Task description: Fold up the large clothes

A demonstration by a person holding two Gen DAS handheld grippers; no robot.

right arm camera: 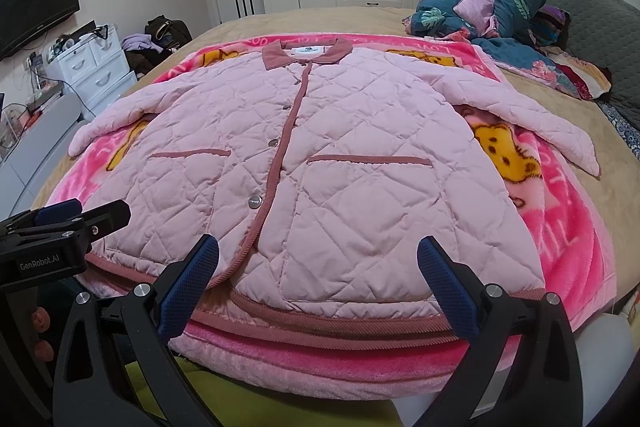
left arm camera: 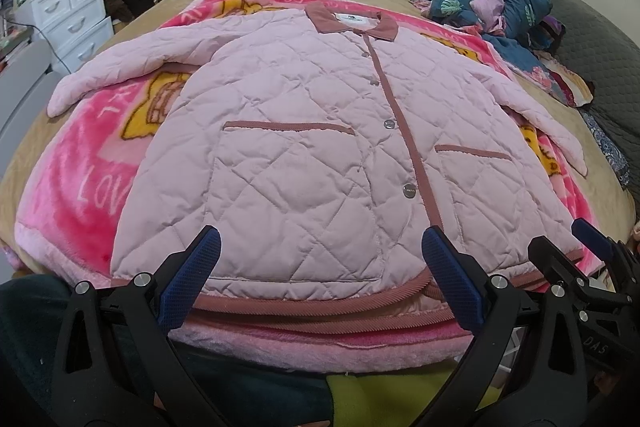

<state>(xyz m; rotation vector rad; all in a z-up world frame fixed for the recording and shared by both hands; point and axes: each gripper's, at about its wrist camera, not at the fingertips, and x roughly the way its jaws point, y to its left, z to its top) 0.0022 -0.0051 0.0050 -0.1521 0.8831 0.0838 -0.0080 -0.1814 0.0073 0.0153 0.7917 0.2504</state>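
Left gripper (right arm camera: 86,217) body: "GenRobot.AI"
Right gripper (left arm camera: 568,239) body: "DAS"
Pink blanket (left arm camera: 80,163), left edge: "LOV"
Collar label (right arm camera: 307,49): print too small to read

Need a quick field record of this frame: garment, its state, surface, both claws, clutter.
garment: pink quilted jacket, dusty-rose collar and trim
state: spread flat, front up, snapped shut, both sleeves out to the sides, unfolded
surface: pink cartoon blanket on a tan bed
left claw: open, at the hem, holding nothing
right claw: open, at the hem, holding nothing
clutter: crumpled blue flamingo-print bedding at the far right
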